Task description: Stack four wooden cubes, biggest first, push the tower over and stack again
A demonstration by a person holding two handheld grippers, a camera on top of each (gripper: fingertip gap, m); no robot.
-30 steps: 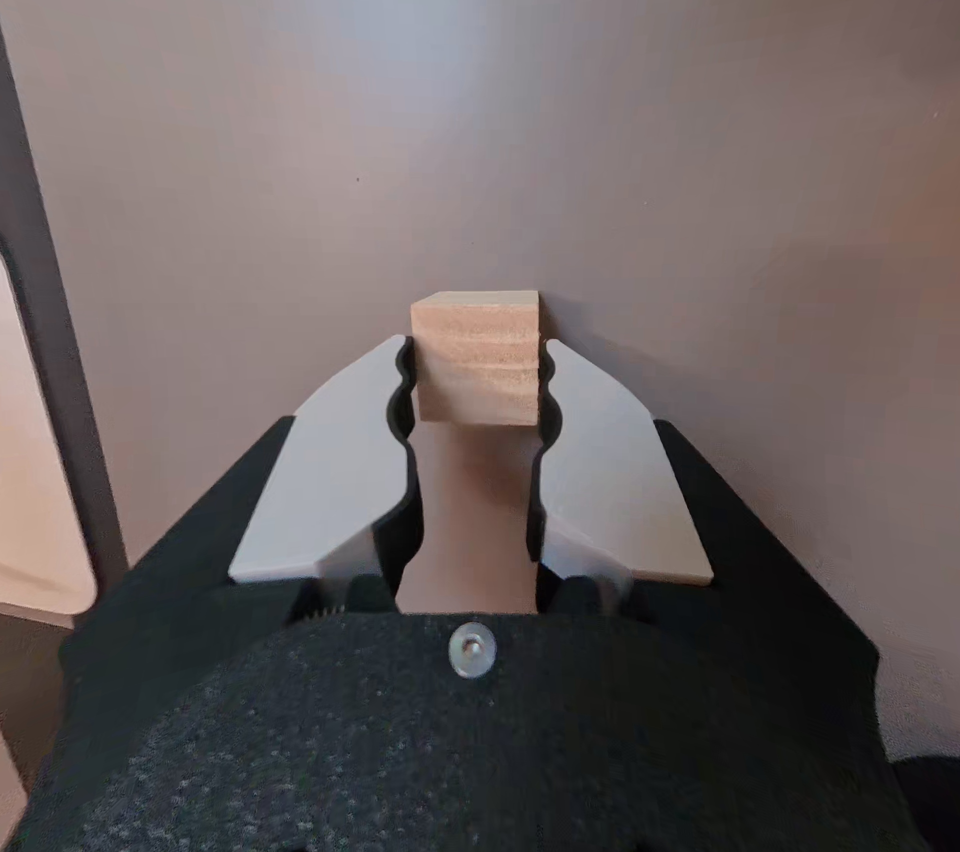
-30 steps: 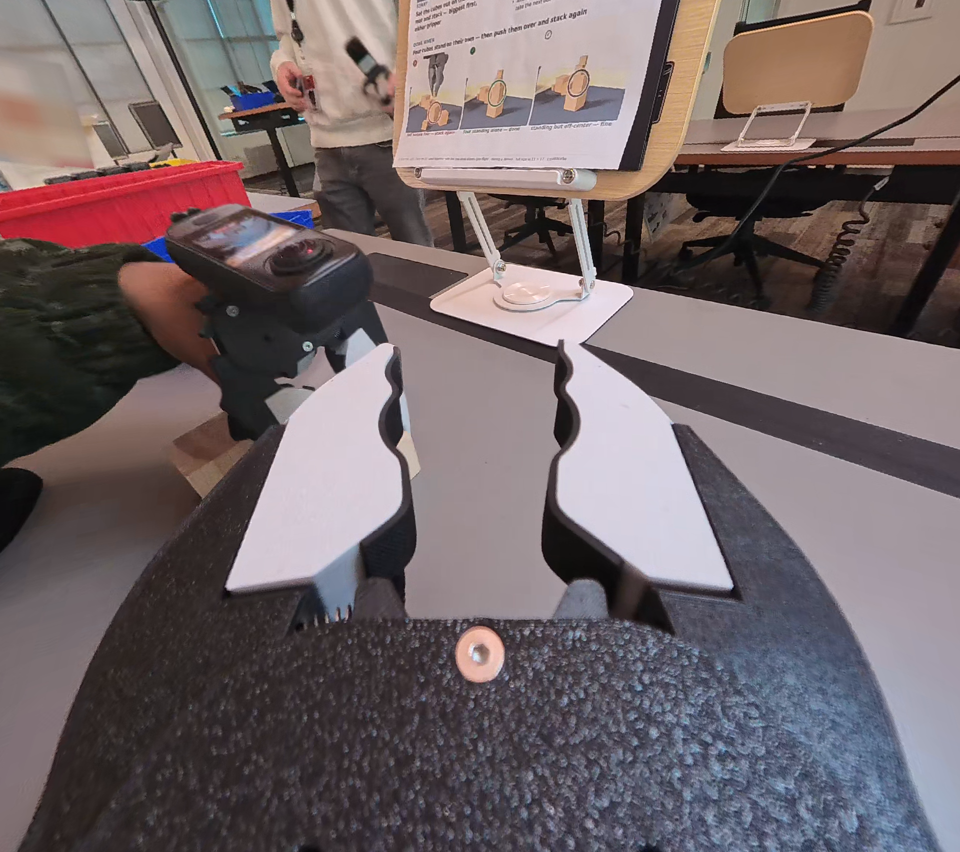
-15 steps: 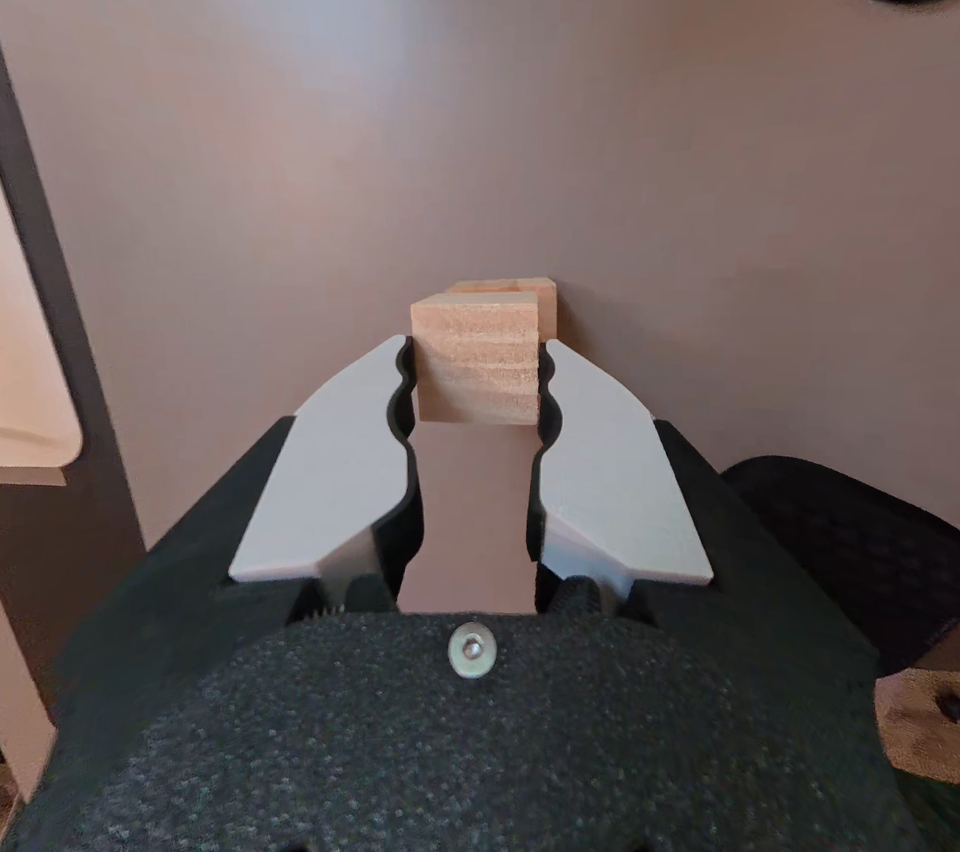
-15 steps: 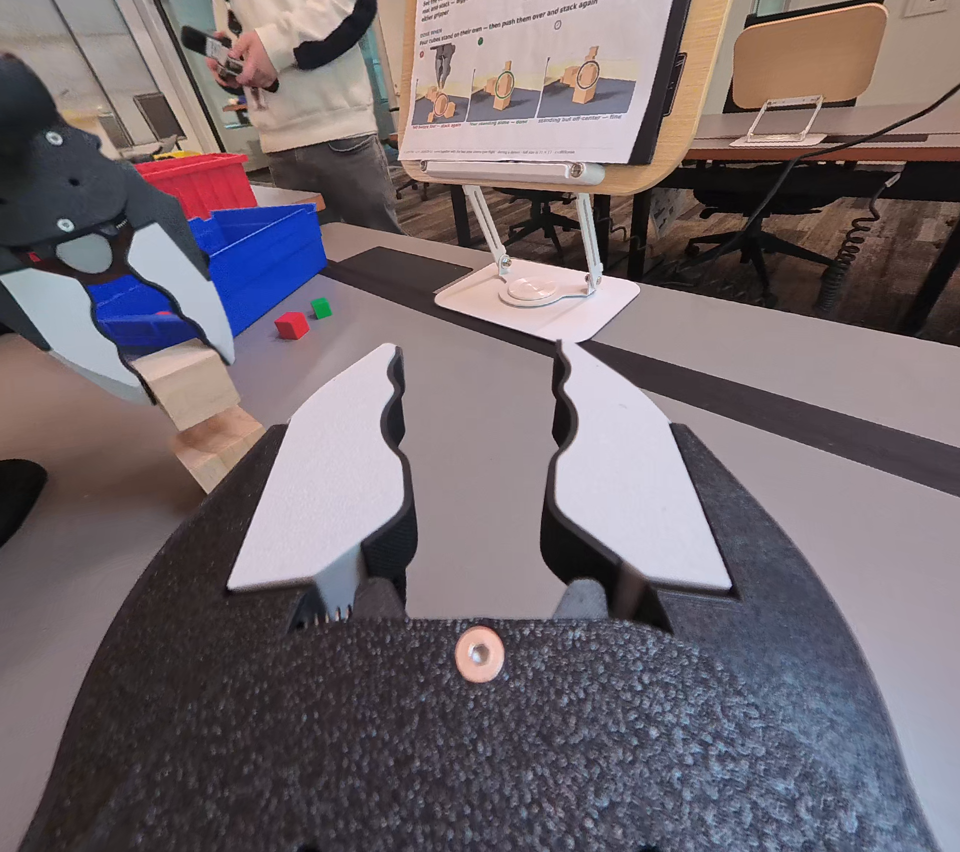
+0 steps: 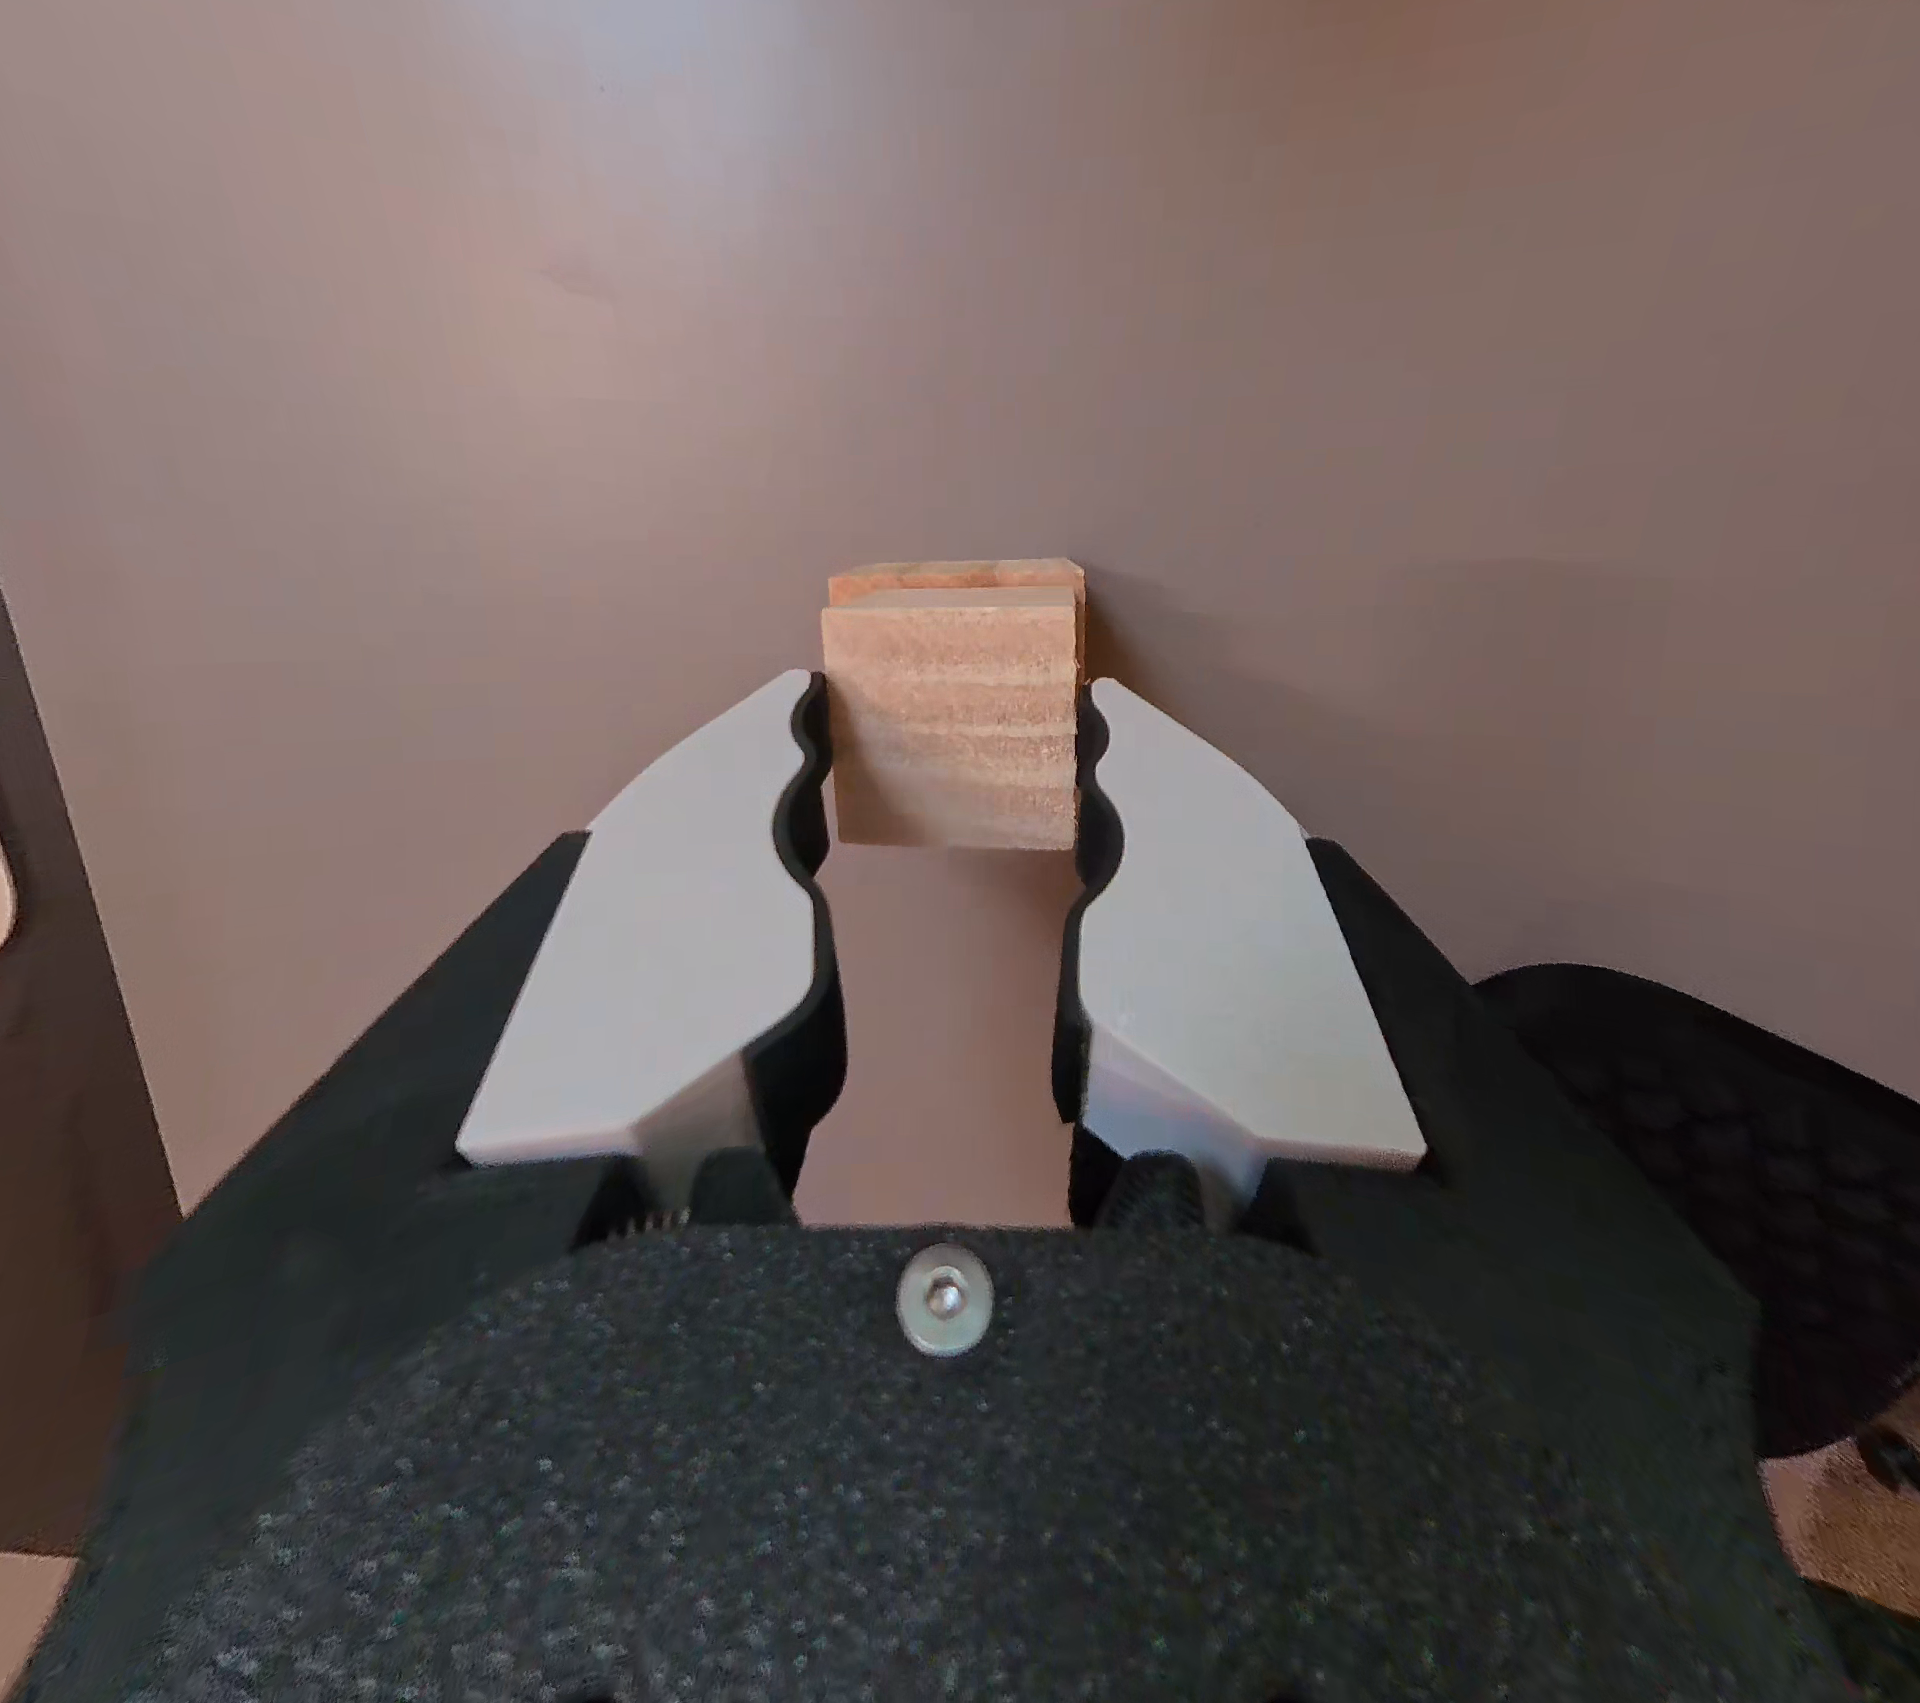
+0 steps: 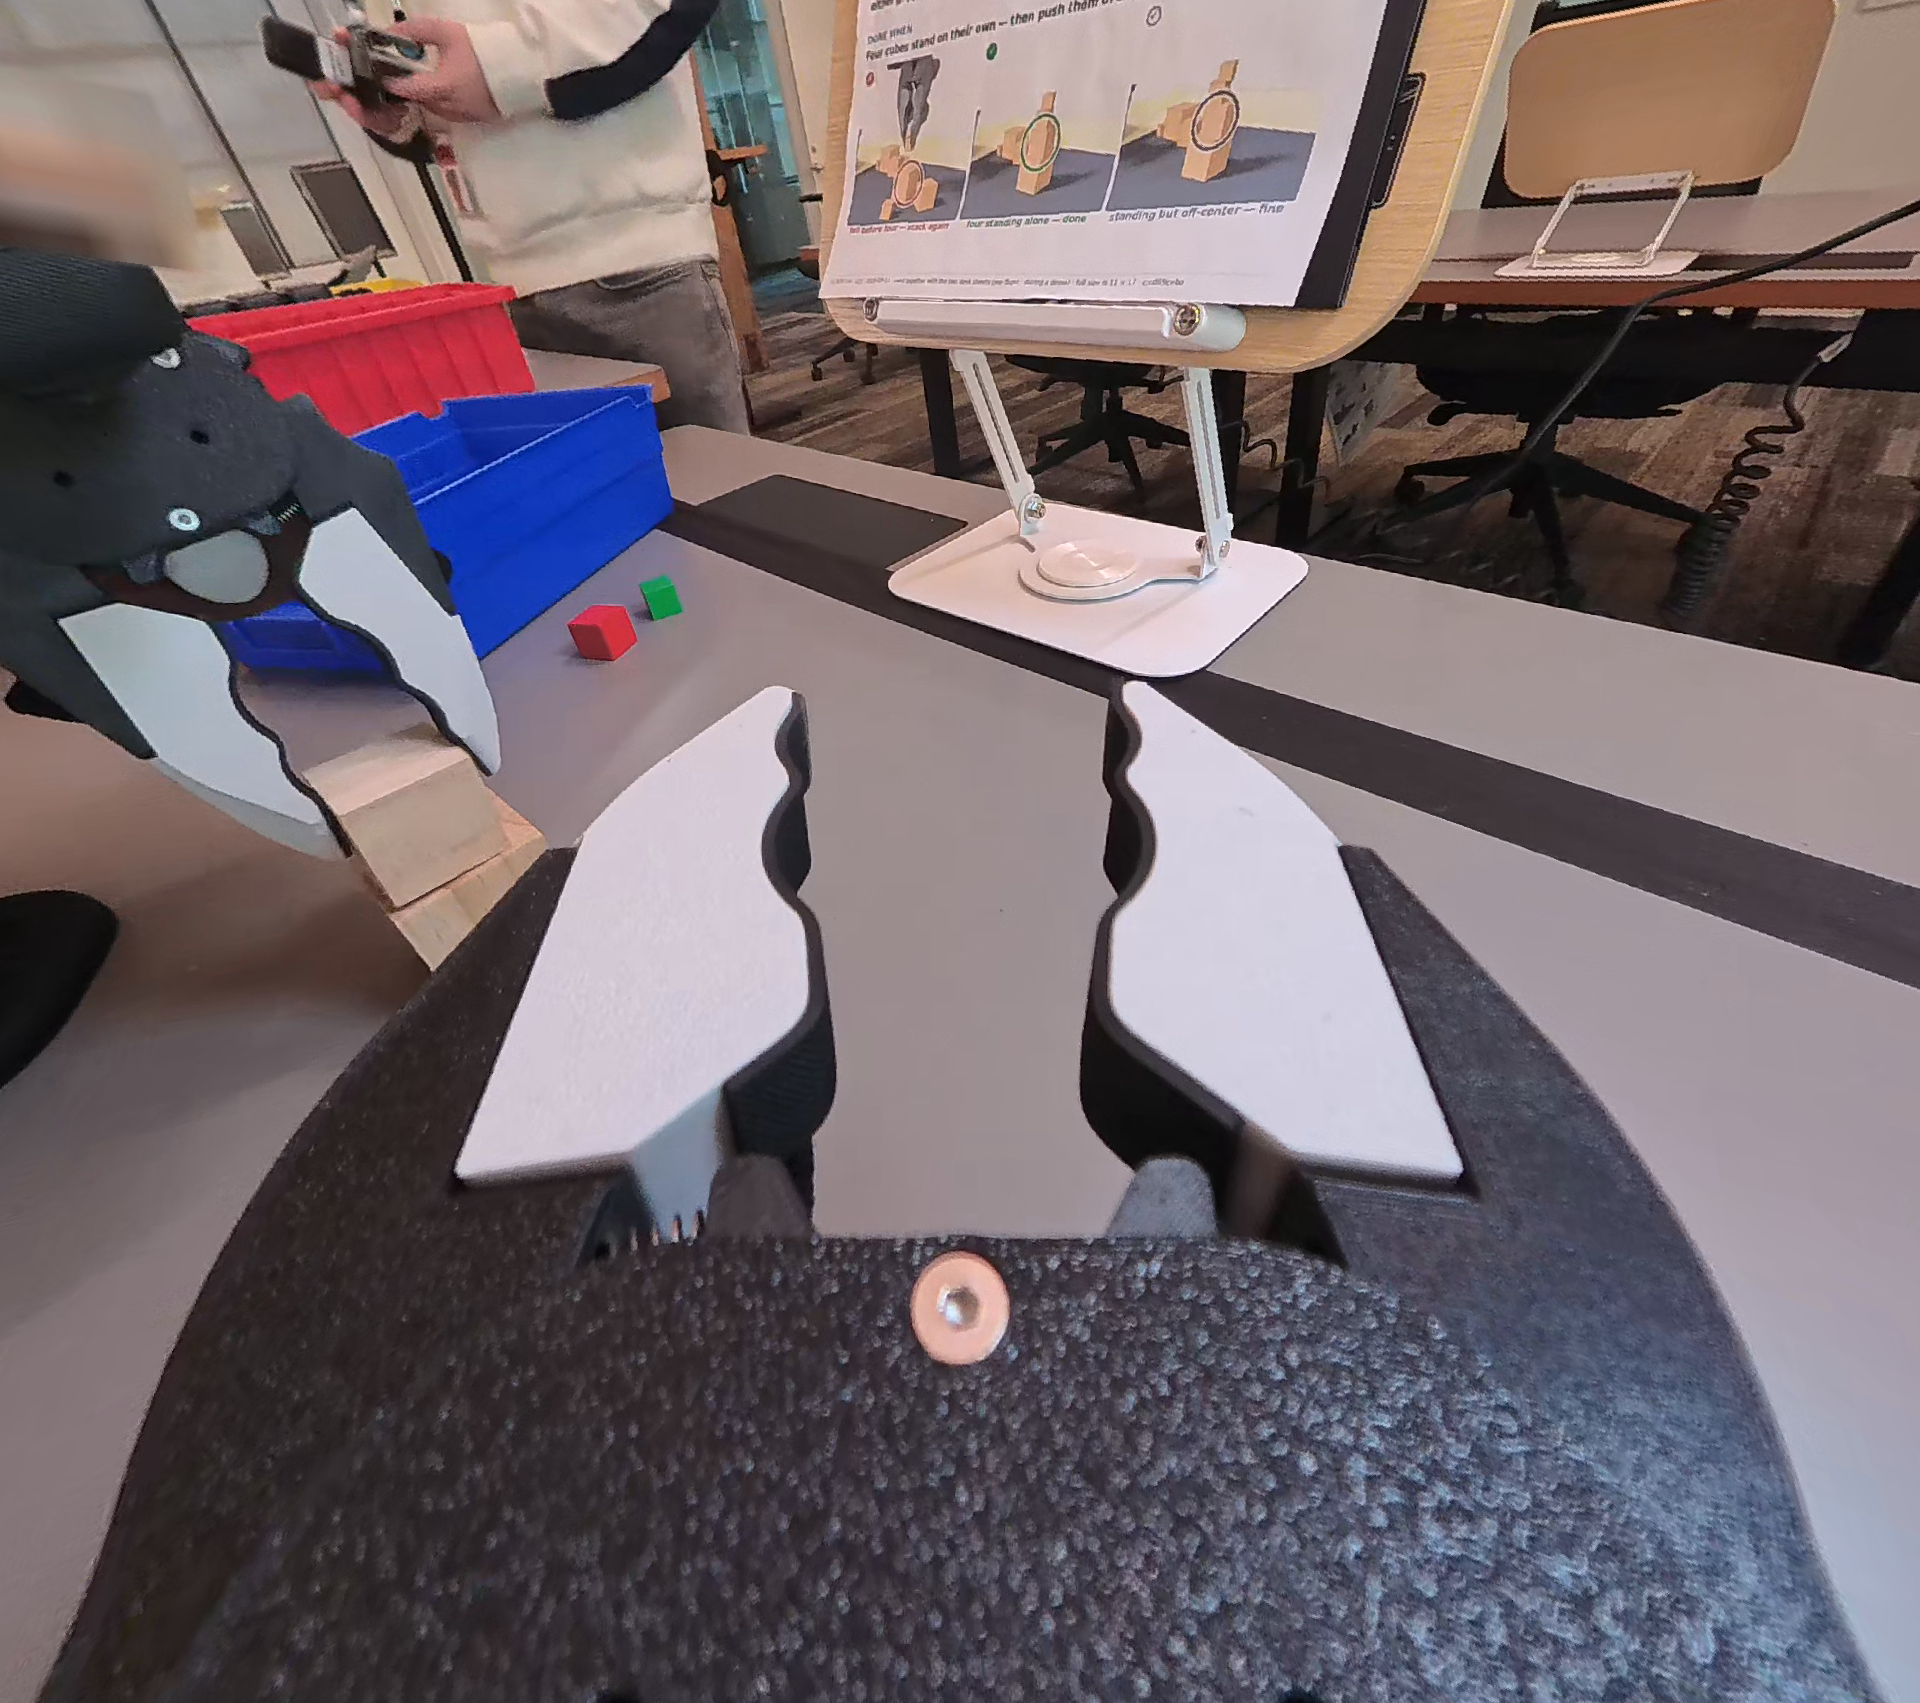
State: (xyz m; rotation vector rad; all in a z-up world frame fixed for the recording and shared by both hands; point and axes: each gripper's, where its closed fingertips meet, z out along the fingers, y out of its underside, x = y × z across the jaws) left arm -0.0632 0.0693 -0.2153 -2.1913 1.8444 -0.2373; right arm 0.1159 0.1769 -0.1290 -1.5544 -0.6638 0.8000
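The left gripper (image 5: 954,723), clamped on a wooden cube (image 5: 951,728), now hangs over a larger wooden block (image 5: 956,578); right gripper (image 6: 954,723) jaws stay apart, empty.

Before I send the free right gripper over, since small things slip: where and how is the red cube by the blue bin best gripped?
Take the red cube across two opposite flat side faces, coming from above. It sits flat on the grey table, apart from the green cube and blue bin, so both faces look reachable. The right gripper stands open, holding nothing.
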